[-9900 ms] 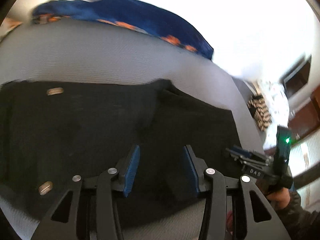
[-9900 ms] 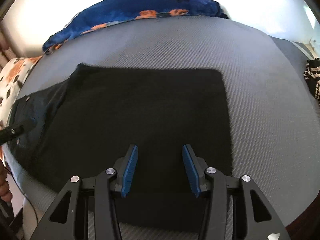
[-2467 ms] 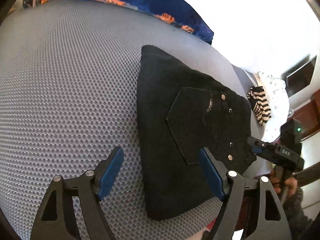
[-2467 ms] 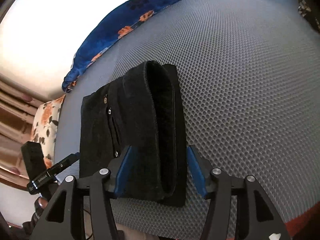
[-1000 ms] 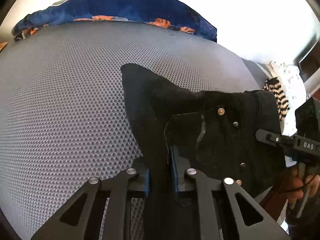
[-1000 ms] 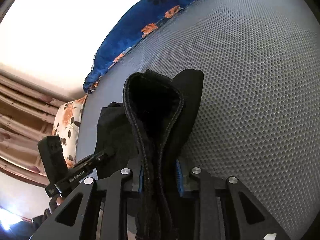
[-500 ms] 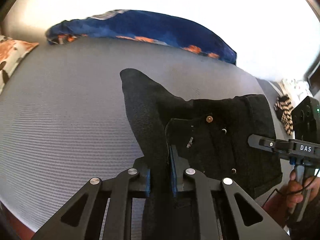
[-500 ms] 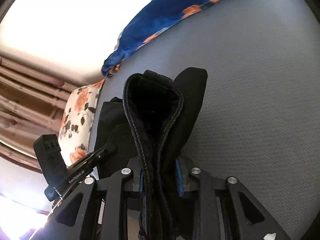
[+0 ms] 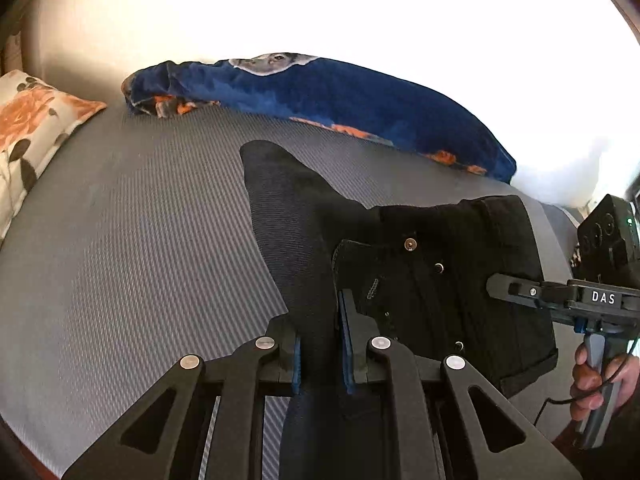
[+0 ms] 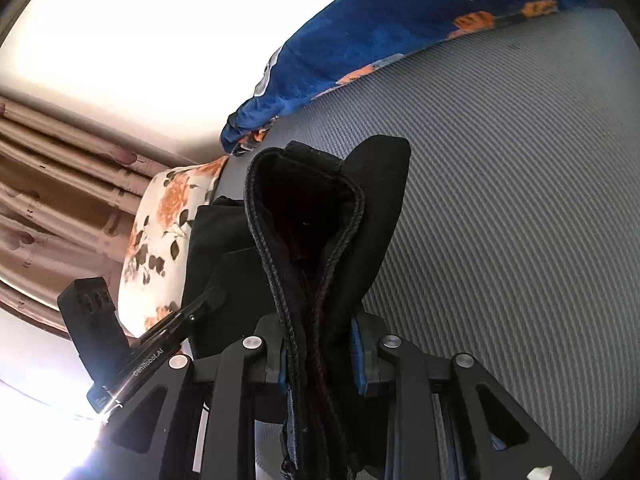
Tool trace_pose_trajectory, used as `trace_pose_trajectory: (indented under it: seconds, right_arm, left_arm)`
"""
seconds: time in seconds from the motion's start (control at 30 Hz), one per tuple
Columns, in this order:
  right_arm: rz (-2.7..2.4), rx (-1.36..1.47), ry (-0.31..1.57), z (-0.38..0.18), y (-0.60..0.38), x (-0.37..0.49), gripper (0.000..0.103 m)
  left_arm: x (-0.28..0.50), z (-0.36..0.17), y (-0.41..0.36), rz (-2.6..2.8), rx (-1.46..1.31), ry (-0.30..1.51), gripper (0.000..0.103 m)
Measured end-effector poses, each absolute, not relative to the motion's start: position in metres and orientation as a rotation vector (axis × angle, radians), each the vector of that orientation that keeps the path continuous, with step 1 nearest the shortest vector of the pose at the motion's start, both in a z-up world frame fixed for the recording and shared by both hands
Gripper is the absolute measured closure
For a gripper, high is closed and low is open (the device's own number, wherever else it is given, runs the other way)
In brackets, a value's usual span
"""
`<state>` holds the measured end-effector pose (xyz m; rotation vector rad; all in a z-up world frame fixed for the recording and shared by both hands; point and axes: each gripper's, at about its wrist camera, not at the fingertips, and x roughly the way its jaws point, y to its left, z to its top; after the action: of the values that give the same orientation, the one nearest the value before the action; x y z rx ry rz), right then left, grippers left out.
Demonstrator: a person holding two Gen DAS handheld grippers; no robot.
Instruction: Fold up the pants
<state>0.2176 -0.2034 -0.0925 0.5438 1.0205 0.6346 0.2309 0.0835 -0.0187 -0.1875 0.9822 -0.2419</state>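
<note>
Both tongs, left tongs [image 9: 318, 346] and right tongs [image 10: 320, 354], clamp the folded black pants [image 9: 420, 280] (lifted off the bed [image 9: 140, 240]); next, probably lay them flat.

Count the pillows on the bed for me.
2. A floral pillow lies at the left edge of the grey mattress, and a blue pillow lies along its far edge. Others may be hidden behind the pants.

Bare grey mattress [image 9: 132, 240] lies open; blue blanket [image 9: 340, 100] bounds its far edge.
</note>
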Motion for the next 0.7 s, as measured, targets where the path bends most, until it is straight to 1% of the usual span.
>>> trace_pose_trajectory:
  seconds: [0.23,0.37,0.43,0.47,0.5,0.53,0.57,0.63,0.67,0.7]
  right_arm:
    - [0.598,0.536,1.027,-0.095,-0.201,0.259,0.08]
    - [0.555,0.518,1.022,-0.106,-0.201,0.277,0.08]
    - [0.51,0.499,1.026,-0.116,-0.201,0.283,0.079]
    - [0.491,0.485,1.029,-0.121,-0.202,0.285,0.077]
    - [0.475,0.466,1.034,-0.126,-0.203,0.286,0.07]
    - [0.454,0.444,1.042,-0.132,-0.203,0.287,0.067]
    - [0.438,0.42,1.043,-0.136,-0.203,0.286,0.06]
    - [0.424,0.389,1.019,-0.139,-0.202,0.284,0.06]
    - [0.418,0.37,1.011,-0.139,-0.2,0.283,0.06]
    - [0.409,0.35,1.005,-0.138,-0.199,0.282,0.059]
  left_arm:
    - [0.274,-0.037,0.091,-0.242,-0.2,0.991,0.087]
    - [0.292,-0.062,0.093,-0.235,-0.177,1.015,0.087]
    - [0.295,-0.078,0.097,-0.212,-0.169,1.034,0.081]
    - [0.296,-0.087,0.101,-0.219,-0.175,1.045,0.076]
    - [0.296,-0.093,0.104,-0.223,-0.183,1.046,0.067]
    - [0.295,-0.098,0.106,-0.216,-0.185,1.042,0.064]
    - [0.293,-0.103,0.107,-0.211,-0.182,1.038,0.059]
    - [0.291,-0.106,0.109,-0.2,-0.18,1.018,0.05]
    - [0.29,-0.107,0.11,-0.175,-0.165,1.009,0.042]
    - [0.288,-0.107,0.109,-0.16,-0.154,1.006,0.038]
